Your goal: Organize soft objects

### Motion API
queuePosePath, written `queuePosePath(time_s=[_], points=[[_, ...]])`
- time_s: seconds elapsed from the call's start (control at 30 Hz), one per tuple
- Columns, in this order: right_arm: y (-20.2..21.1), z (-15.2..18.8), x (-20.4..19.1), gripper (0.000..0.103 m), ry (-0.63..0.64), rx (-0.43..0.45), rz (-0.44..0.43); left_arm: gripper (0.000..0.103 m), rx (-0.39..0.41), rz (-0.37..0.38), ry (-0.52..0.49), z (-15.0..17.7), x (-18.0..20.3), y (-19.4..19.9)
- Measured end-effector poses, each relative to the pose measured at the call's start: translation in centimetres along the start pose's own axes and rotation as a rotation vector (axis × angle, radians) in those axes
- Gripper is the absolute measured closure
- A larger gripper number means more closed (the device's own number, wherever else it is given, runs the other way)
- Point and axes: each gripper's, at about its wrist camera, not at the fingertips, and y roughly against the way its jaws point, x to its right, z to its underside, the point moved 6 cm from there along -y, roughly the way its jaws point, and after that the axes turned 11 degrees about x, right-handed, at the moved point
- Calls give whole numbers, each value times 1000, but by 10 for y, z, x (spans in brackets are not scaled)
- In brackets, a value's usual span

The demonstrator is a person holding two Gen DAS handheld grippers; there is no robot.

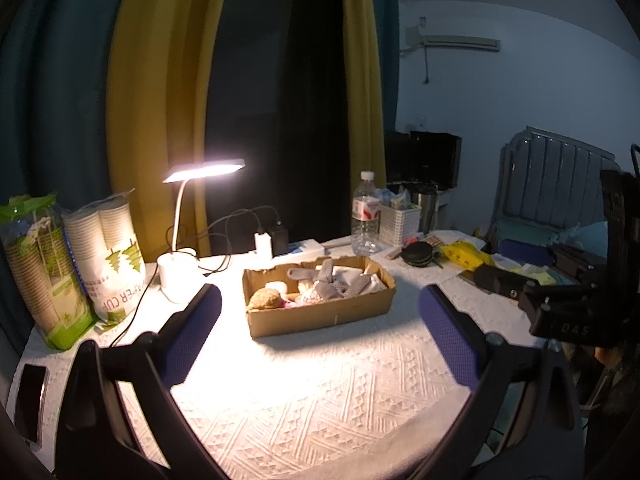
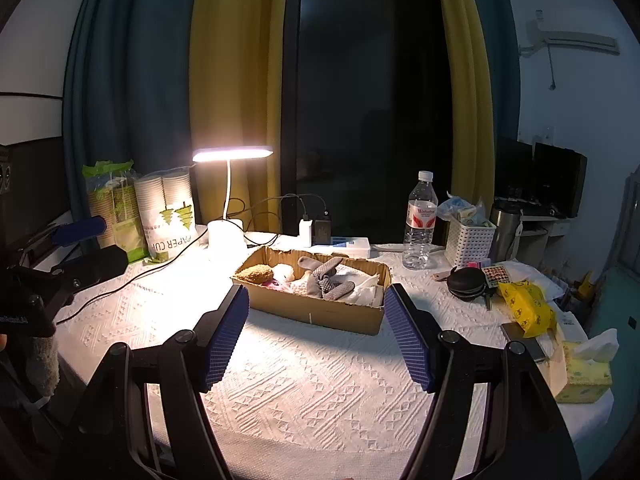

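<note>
In the box: the soft objects (image 2: 320, 280) all lie inside the shallow cardboard box (image 2: 312, 312) at the middle of the table. There is a brown plush lump at its left end, something pale and pink beside it, grey dotted gloves or socks draped across the centre, and white cloth at the right end.
Box position: it sits under the desk lamp (image 2: 232, 154), presumably so its contents are well lit, with a bare stretch of white textured tablecloth (image 2: 320, 400) in front.
Left gripper (image 1: 320, 312): fingers spread wide, nothing between the blue pads; held back from the box and aimed at it.
Right gripper (image 2: 316, 320): likewise spread and empty; the box's near wall shows between its pads, though I cannot tell whether the tips touch it.
Why held so: both look ready either to reach in or to draw away.
Task progress: judging by the tablecloth, no soft item lies loose outside the box, so the sorting seems near done.
Around: paper cups (image 2: 168, 208) left, water bottle (image 2: 420, 220) and white basket (image 2: 468, 240) right, tissue box (image 2: 584, 376) at the near right edge.
</note>
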Motion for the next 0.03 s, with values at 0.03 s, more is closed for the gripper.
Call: queuePosePath(time_s=[0.03], points=[[-1, 0, 0, 30, 5, -3, -1, 3, -2, 1, 0, 0, -1, -3]])
